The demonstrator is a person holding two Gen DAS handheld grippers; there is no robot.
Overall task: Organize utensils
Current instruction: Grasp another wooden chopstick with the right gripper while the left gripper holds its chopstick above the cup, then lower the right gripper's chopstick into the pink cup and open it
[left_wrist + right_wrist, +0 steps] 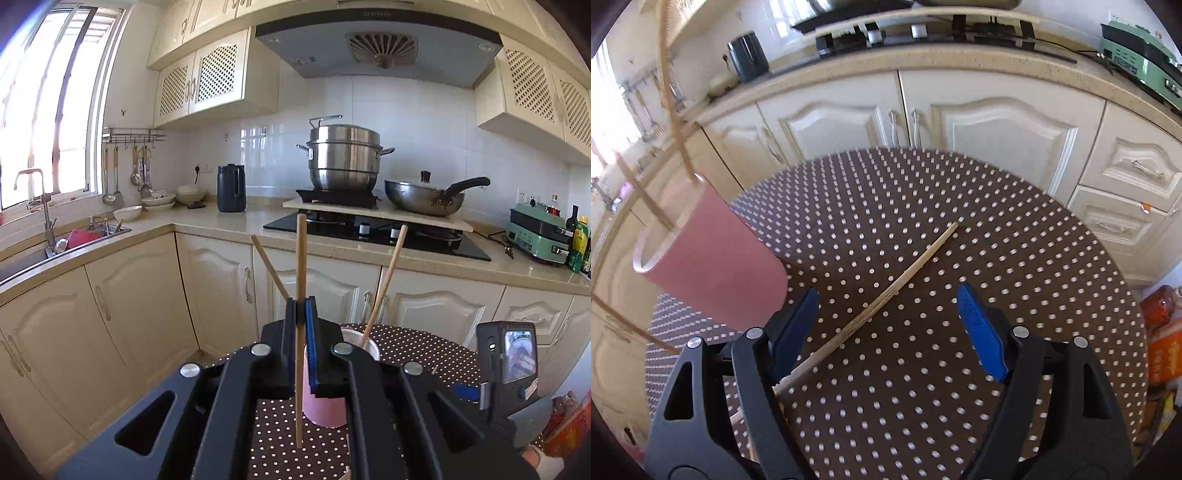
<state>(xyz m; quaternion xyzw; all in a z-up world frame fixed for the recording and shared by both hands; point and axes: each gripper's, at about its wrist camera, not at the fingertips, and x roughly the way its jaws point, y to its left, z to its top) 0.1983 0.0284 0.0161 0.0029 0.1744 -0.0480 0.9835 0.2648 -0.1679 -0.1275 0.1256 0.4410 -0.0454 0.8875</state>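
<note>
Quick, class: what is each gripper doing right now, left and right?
Left gripper: shut on an upright chopstick, in front of the pink cup.
Right gripper: open, holding nothing, above a chopstick on the table.

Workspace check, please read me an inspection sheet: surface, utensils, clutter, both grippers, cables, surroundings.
Surface: round table under a brown polka-dot cloth.
Job's things: pink cup upright, holding two chopsticks; one chopstick held upright; loose chopstick lying on the cloth.
Clutter: nothing seen on the table.
Grippers: left gripper shut on a chopstick above the cup; right gripper open over the loose chopstick.
Cables: black cord to the green appliance.
Surroundings: stove with steamer pot and wok; sink.
</note>
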